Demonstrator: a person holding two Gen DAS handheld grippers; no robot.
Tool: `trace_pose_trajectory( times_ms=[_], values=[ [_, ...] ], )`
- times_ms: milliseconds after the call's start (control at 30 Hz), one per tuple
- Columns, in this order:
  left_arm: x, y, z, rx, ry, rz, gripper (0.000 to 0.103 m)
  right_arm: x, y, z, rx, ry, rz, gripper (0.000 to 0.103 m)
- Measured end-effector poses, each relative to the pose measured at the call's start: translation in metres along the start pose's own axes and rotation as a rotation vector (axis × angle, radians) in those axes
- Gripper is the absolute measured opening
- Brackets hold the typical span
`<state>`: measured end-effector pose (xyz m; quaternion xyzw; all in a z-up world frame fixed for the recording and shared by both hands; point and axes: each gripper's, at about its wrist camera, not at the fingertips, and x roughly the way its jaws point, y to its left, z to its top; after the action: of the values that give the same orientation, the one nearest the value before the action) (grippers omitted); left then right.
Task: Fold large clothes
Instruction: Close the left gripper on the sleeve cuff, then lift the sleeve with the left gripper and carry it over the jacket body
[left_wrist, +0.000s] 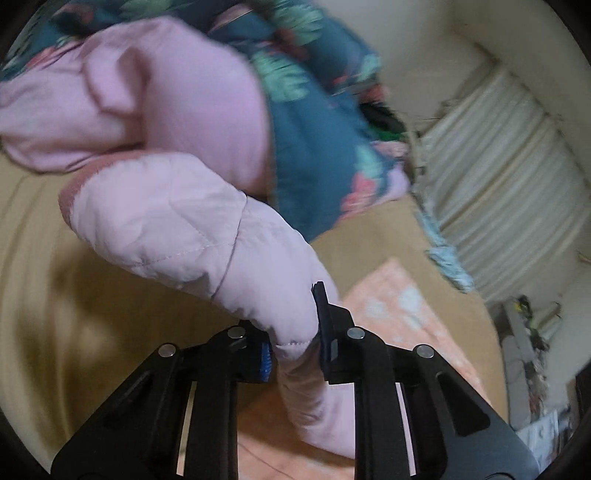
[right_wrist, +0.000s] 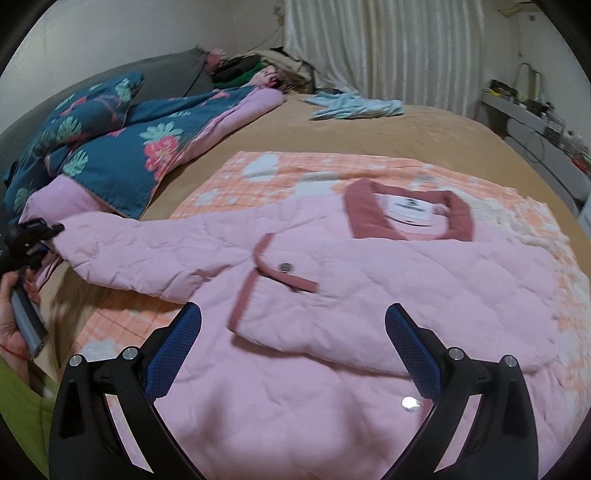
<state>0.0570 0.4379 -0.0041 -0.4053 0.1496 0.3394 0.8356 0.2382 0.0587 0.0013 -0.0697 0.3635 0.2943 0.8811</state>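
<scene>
A pink quilted jacket (right_wrist: 369, 295) with a darker pink collar (right_wrist: 406, 218) lies front up on an orange checked blanket (right_wrist: 295, 166). Its left sleeve (right_wrist: 147, 251) stretches out to the side. In the left wrist view my left gripper (left_wrist: 295, 343) is shut on that sleeve (left_wrist: 166, 221) near its end, which is lifted off the bed. The right wrist view shows the same gripper (right_wrist: 37, 236) at the far left, held by a hand (right_wrist: 11, 325). My right gripper (right_wrist: 293, 314) hovers open over the jacket's lower front, holding nothing.
A teal floral quilt (right_wrist: 110, 147) is bunched along the left of the tan bed (right_wrist: 406, 133). A light blue garment (right_wrist: 354, 105) lies at the far end. White curtains (right_wrist: 388, 48) hang behind, and a cluttered shelf (right_wrist: 535, 125) stands on the right.
</scene>
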Motion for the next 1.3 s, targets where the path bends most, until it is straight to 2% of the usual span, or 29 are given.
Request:
trace_pose_trajectory(
  times_ms=[167, 333, 467, 833, 1300],
  values=[
    [-0.034, -0.049, -0.007, 0.103, -0.053, -0.123, 0.011, -0.03, -0.025, -0.011, 0.037, -0.037, -0.05, 0.099],
    [-0.061, -0.092, -0.026, 0.202, -0.078, -0.209, 0.009, -0.061, -0.048, -0.025, 0.053, -0.047, -0.092, 0.099],
    [-0.077, -0.118, -0.036, 0.241, -0.078, -0.242, 0.009, -0.087, -0.069, -0.034, 0.055, -0.071, -0.142, 0.099],
    [-0.106, -0.186, -0.056, 0.379, -0.063, -0.297, 0.008, -0.134, -0.12, -0.054, 0.205, -0.114, -0.167, 0.099],
    [-0.117, -0.265, -0.12, 0.57, 0.01, -0.379, 0.007, -0.184, -0.171, -0.077, 0.322, -0.169, -0.187, 0.099]
  ],
)
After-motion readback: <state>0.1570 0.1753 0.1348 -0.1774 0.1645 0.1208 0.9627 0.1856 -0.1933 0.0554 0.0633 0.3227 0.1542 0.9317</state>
